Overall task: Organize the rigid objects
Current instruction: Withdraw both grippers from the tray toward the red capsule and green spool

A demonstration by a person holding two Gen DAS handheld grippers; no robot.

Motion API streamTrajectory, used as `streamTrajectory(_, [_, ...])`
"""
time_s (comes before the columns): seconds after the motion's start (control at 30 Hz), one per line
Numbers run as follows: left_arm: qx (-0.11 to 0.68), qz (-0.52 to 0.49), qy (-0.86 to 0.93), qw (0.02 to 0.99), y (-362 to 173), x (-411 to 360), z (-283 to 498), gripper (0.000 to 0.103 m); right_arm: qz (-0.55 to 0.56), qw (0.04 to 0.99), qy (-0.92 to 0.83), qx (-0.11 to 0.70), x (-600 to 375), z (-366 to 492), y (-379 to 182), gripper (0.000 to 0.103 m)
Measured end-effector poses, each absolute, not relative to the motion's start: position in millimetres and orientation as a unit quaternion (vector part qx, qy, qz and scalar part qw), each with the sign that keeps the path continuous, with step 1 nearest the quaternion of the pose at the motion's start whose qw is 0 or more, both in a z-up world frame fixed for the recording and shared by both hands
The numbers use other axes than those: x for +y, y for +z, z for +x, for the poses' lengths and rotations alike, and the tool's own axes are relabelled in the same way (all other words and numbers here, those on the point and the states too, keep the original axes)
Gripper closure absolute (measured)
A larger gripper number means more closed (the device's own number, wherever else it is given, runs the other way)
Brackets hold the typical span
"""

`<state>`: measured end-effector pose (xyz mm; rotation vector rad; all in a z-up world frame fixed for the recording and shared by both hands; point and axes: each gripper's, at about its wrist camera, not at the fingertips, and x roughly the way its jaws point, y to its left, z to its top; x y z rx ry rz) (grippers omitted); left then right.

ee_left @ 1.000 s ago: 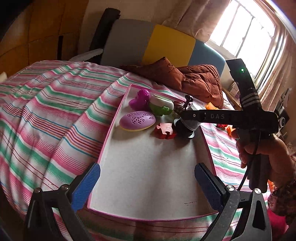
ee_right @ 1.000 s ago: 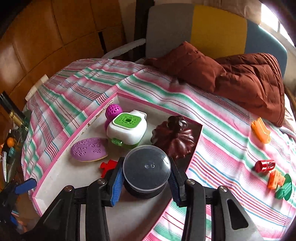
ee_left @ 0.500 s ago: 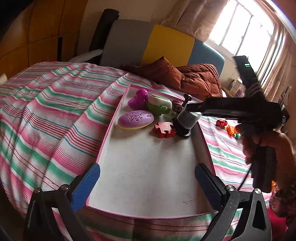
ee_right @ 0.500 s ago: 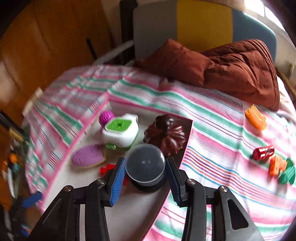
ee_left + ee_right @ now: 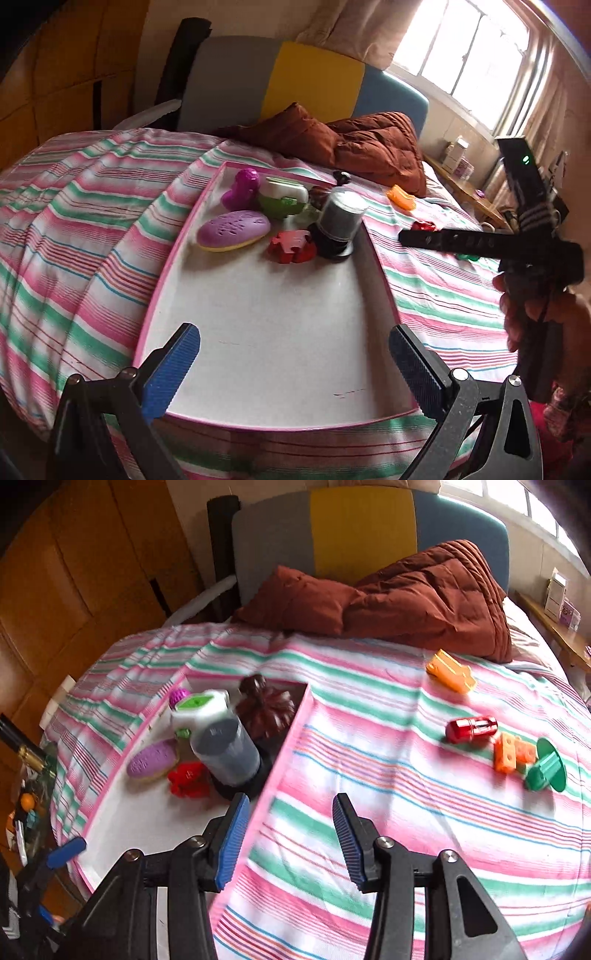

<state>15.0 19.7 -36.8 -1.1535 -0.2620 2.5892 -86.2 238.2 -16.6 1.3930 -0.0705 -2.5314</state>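
The right tongs [image 5: 286, 836] hang with their blue pads spread and empty above a striped bed [image 5: 369, 775]. To their left, a pink-rimmed tray [image 5: 284, 738] holds a clear-lidded black container [image 5: 225, 749], a red puzzle piece [image 5: 188, 779], a purple oval toy [image 5: 153, 758], a green-and-white toy [image 5: 201, 710] and a dark brown, perhaps pumpkin-shaped, piece [image 5: 266, 710]. Loose on the bedspread lie a red cylinder [image 5: 471, 728], orange blocks [image 5: 511, 755] and a green piece [image 5: 546, 766].
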Motion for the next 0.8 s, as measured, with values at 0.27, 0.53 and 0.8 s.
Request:
streamTrajectory(0.27, [-0.066,-0.393,0.896,0.194,-31.4,46.4,22.9,0.000,0.507,0.093,-0.857,0.019,264.4,-68.1,-44.1,0.056])
streamTrajectory(0.53, [-0.043,-0.393,0.890,0.229,-29.5,72.5,31.3,0.000,0.518,0.046,-0.854,0.020,315.5,-64.1,-53.0,0.056])
streamTrajectory(0.8, [-0.020,-0.390,0.884,0.259,-17.2,107.3,28.1,0.000,0.509,-0.028,-0.860,0.010,392.5,-75.7,-57.9,0.056])
